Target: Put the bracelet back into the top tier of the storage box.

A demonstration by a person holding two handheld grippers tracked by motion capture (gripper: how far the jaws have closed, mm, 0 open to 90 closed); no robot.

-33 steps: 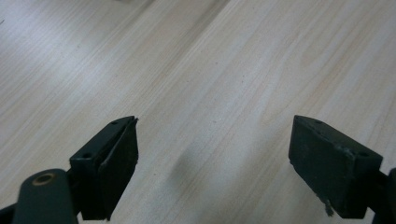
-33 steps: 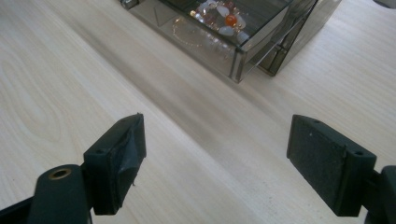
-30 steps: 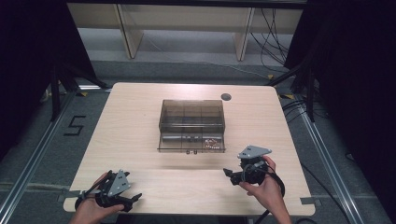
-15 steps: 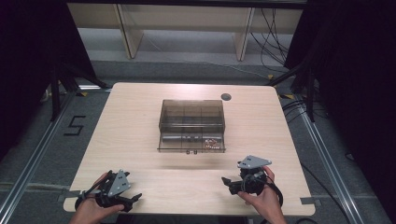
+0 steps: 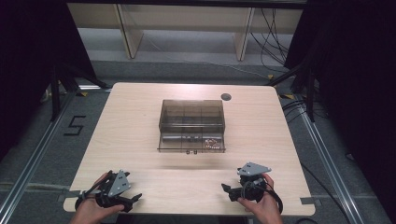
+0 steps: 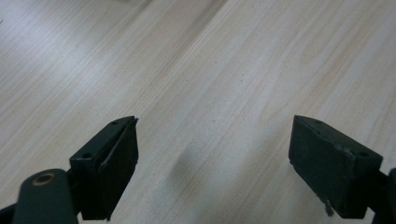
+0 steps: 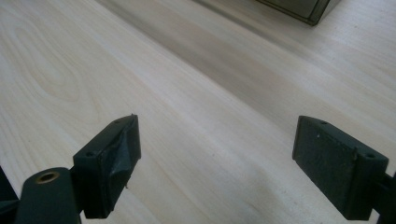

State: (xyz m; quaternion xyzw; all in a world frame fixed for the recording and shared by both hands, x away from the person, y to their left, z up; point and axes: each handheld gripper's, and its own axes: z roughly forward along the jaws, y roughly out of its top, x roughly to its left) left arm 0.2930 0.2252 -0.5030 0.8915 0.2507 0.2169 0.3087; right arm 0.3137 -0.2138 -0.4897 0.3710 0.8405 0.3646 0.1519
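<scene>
— Box (image 5: 192, 125) first: where does it sit?
— Smoky clear plastic, with dividers inside, at the middle of the counter (image 5: 130, 121). Small parts lie in the compartment at its near right corner.
— And the tools, measured from the box?
— Both are well apart from it, at the near edge. The left tool (image 5: 133, 199) lies nearer than the box and off to its left, jaws spread, nothing between them. The right tool (image 5: 226, 190) is nearer than the box, slightly to its right; its jaws have just been opening and stand wide over bare wood.
— Anything beyond the box?
— A dark round grommet (image 5: 226, 97), past its far right corner.
</scene>
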